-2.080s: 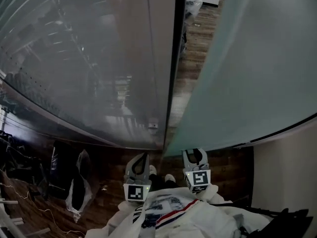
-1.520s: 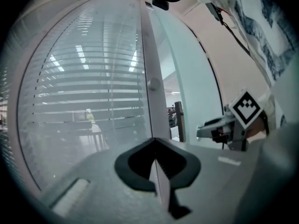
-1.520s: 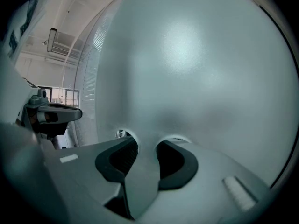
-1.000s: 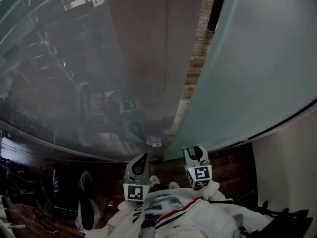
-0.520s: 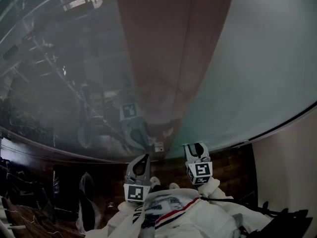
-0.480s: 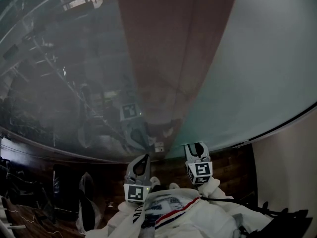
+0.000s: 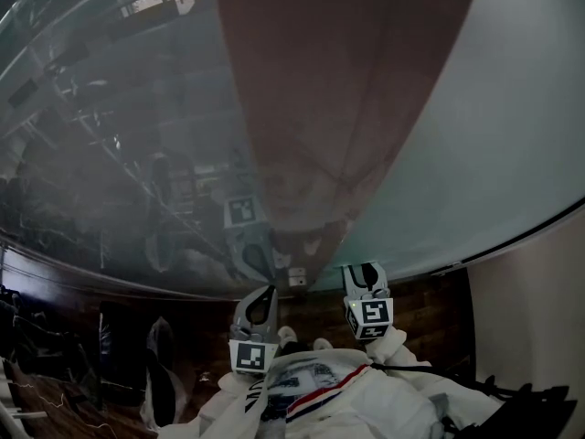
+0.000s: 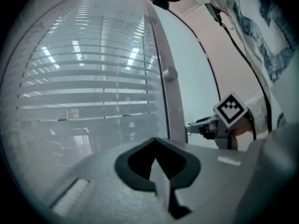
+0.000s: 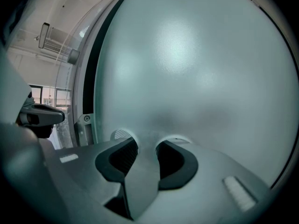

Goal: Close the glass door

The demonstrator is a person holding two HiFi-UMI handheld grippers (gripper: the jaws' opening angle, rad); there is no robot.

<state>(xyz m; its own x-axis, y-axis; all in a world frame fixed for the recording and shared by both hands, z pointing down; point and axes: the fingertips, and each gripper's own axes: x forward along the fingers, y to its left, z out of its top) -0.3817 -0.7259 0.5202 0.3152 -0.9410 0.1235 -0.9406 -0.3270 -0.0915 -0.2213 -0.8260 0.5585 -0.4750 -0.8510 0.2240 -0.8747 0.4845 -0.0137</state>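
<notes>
The frosted glass door (image 7: 484, 135) fills the right of the head view, and its lower corner meets the foot of the clear glass wall (image 7: 119, 154). My right gripper (image 7: 366, 269) is at the door's bottom edge. In the right gripper view the frosted pane (image 9: 196, 69) stands directly ahead. The right gripper (image 9: 147, 141) is open, its tips at the glass with nothing between them. My left gripper (image 7: 263, 293) hangs beside it, shut and empty. In the left gripper view the left gripper (image 8: 155, 140) faces the glass wall (image 8: 84, 78) and its metal post (image 8: 167, 101).
A small metal bracket (image 7: 296, 277) sits at the foot of the glass where door and wall meet. Dark bags (image 7: 151, 373) lie on the wooden floor at the left. A pale wall (image 7: 539, 318) stands at the right. The person's white clothing (image 7: 320, 401) fills the bottom.
The strip of floor seen between the frosted door and the glass wall has narrowed and vanished. The door's edge has swung in to the wall's foot. Both grippers stay almost in place.
</notes>
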